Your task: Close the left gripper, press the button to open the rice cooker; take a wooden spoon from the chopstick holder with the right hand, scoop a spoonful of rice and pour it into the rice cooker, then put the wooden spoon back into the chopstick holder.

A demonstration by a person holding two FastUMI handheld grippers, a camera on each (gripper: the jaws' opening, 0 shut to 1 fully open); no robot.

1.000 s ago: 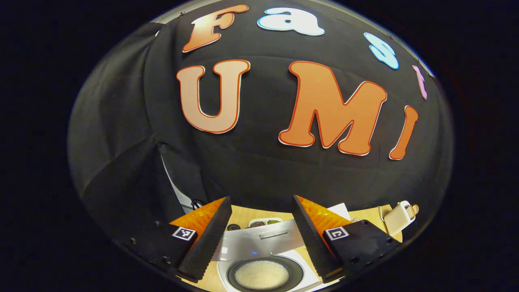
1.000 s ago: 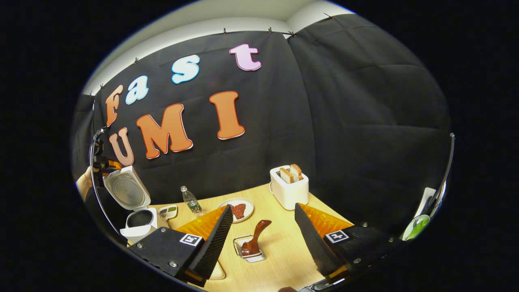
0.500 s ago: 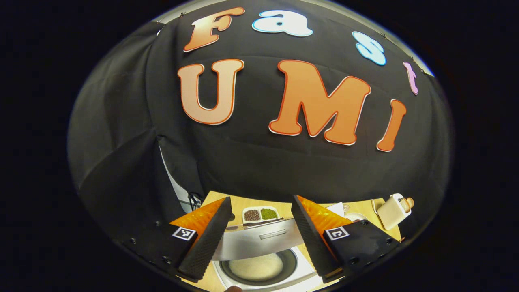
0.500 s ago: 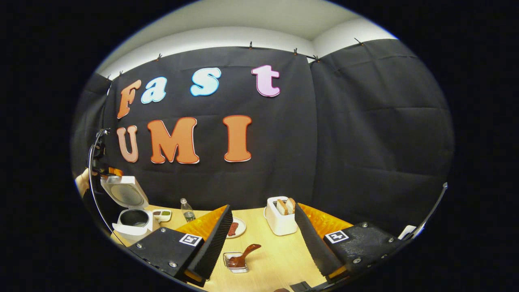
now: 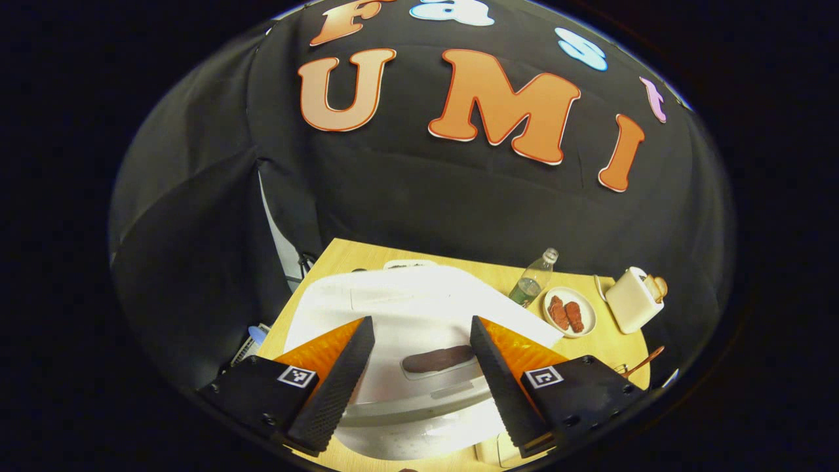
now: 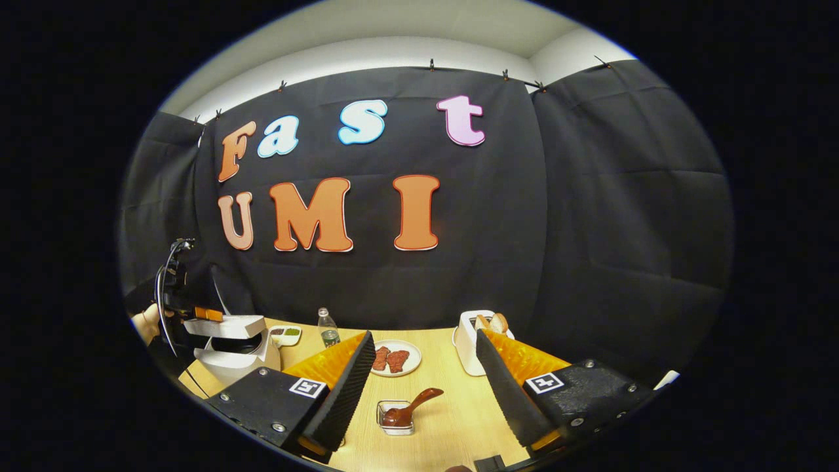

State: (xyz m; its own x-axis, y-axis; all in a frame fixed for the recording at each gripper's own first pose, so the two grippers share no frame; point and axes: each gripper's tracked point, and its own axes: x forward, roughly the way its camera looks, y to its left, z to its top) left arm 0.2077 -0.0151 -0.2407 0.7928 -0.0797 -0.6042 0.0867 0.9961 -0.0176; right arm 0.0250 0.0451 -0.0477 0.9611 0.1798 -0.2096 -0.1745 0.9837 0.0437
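Note:
The white rice cooker (image 5: 419, 308) lies right under my left gripper (image 5: 420, 321), its lid lowered almost flat, with a dark oval part (image 5: 438, 358) near the front. The gripper's fingers stand wide apart over the lid, holding nothing. In the right gripper view the cooker (image 6: 233, 347) is at the far left with a narrow gap under its lid, and the left gripper (image 6: 200, 313) rests on top of it. The brown wooden spoon (image 6: 409, 410) leans in the small chopstick holder (image 6: 395, 421), just ahead of my open right gripper (image 6: 424, 334).
On the wooden table (image 6: 452, 419) stand a water bottle (image 6: 326, 326), a plate of meat (image 6: 393, 359), a white toaster with bread (image 6: 473, 337) and a small two-part dish (image 6: 286, 334). A hand (image 6: 149, 321) holds the left gripper.
The cooker lid has swung down from upright to nearly flat under the left gripper, hiding the rice inside. The right gripper has swung left and tilted a little; the spoon stays in its holder.

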